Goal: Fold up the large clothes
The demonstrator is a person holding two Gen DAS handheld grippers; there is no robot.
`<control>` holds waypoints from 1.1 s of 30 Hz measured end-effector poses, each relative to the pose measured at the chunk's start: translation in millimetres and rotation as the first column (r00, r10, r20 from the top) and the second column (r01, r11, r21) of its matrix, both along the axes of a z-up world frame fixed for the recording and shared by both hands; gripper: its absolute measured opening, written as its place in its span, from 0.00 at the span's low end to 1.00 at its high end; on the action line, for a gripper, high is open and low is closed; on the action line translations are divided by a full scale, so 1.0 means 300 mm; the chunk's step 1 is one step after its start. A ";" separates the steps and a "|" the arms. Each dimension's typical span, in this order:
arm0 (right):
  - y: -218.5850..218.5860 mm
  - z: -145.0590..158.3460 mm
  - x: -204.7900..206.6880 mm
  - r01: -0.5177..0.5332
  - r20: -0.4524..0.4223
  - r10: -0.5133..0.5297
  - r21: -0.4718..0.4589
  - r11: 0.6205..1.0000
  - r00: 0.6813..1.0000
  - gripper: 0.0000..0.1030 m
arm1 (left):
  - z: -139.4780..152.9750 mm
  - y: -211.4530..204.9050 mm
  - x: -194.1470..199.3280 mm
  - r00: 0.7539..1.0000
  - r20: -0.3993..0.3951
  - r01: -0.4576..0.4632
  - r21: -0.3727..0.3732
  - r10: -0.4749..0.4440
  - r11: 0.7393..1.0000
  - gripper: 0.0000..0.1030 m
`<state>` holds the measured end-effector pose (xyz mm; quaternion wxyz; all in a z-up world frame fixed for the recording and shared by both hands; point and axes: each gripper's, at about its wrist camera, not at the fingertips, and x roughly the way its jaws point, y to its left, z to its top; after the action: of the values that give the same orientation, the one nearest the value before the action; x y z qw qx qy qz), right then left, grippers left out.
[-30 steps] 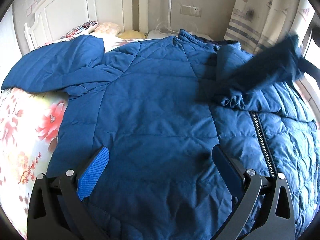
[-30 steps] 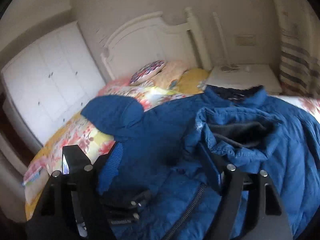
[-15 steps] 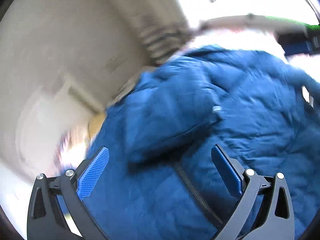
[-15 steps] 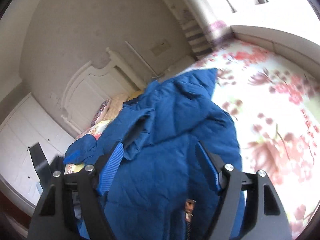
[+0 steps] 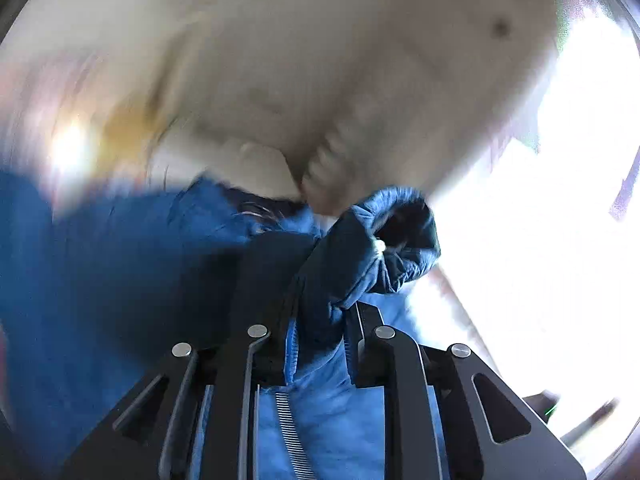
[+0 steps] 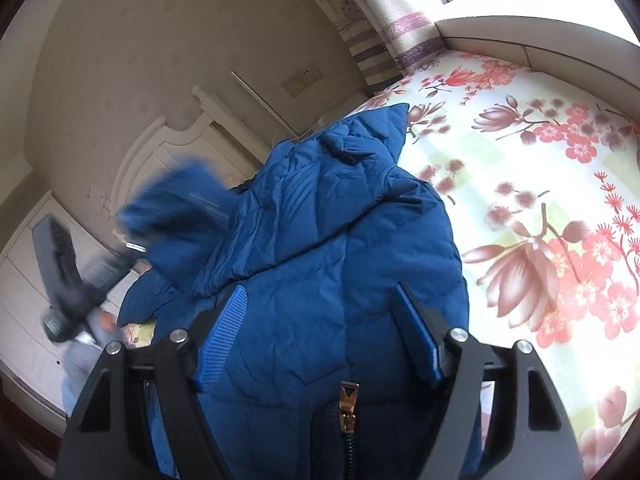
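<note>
A quilted blue jacket [image 6: 332, 240] lies on the bed, front up, its zipper pull [image 6: 347, 400] at the near hem. My left gripper [image 5: 320, 320] is shut on a fold of the jacket's sleeve [image 5: 384, 240], whose dark-lined cuff sticks up beyond the fingers. In the right wrist view that sleeve [image 6: 176, 200] is raised and blurred at the left, with the left gripper's black body [image 6: 60, 276] below it. My right gripper [image 6: 320, 300] hovers open over the jacket's lower front, its blue pads [image 6: 224, 336] either side of the fabric, not pressing it.
The floral bedsheet [image 6: 540, 200] spreads out to the right of the jacket. A white headboard [image 6: 160, 148] and a striped curtain [image 6: 400, 28] stand at the far end. White wardrobe doors [image 6: 20, 300] are on the left. Bright window light washes out the left wrist view's right side.
My left gripper has shut on the sleeve and swung it up, so its view now points at the wall and is blurred. The right gripper moved over the hem, then held still.
</note>
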<state>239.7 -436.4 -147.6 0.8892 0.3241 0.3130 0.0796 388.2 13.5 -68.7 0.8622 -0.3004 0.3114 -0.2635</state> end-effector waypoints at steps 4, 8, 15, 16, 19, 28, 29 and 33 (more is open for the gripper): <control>0.021 0.006 0.008 -0.001 -0.010 0.001 -0.042 0.999 1.000 0.72 | -0.226 0.324 0.025 0.949 -0.274 -0.212 -0.181 0.158 0.960 0.17; 0.083 0.039 0.021 -0.014 -0.029 0.009 -0.176 0.984 1.000 0.72 | -0.374 0.411 0.005 0.924 -0.364 -0.216 -0.237 0.119 0.947 0.19; 0.226 0.111 0.115 -0.048 -0.085 -0.015 -0.698 0.715 0.996 0.72 | -0.305 0.364 0.019 0.951 -0.300 -0.143 -0.207 0.076 0.968 0.62; 0.233 0.096 0.152 -0.073 -0.113 -0.017 -0.739 0.669 0.993 0.72 | -0.299 0.352 0.037 0.946 -0.313 -0.143 -0.168 0.084 0.975 0.62; 0.263 0.041 0.251 -0.140 -0.184 -0.035 -0.846 0.514 0.982 0.72 | -0.302 0.314 0.094 0.940 -0.329 -0.137 -0.118 0.091 0.983 0.60; 0.322 0.018 0.329 -0.154 -0.128 0.088 -0.874 0.460 0.988 0.16 | -0.310 0.251 0.069 0.949 -0.293 -0.117 0.010 0.115 0.993 0.18; 0.312 0.026 0.318 -0.139 -0.111 0.088 -0.870 0.474 0.990 0.11 | -0.292 0.234 0.060 0.956 -0.271 -0.109 0.024 0.111 0.994 0.18; 0.218 0.065 0.305 -0.094 -0.075 0.056 -0.803 0.589 0.996 0.06 | -0.277 0.169 0.051 0.963 -0.258 -0.065 0.034 0.071 0.997 0.18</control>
<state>331.3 -371.1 -128.0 0.9288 -0.1240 0.3470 -0.0396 403.6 64.2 -151.9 0.8263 -0.3320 0.4142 -0.1884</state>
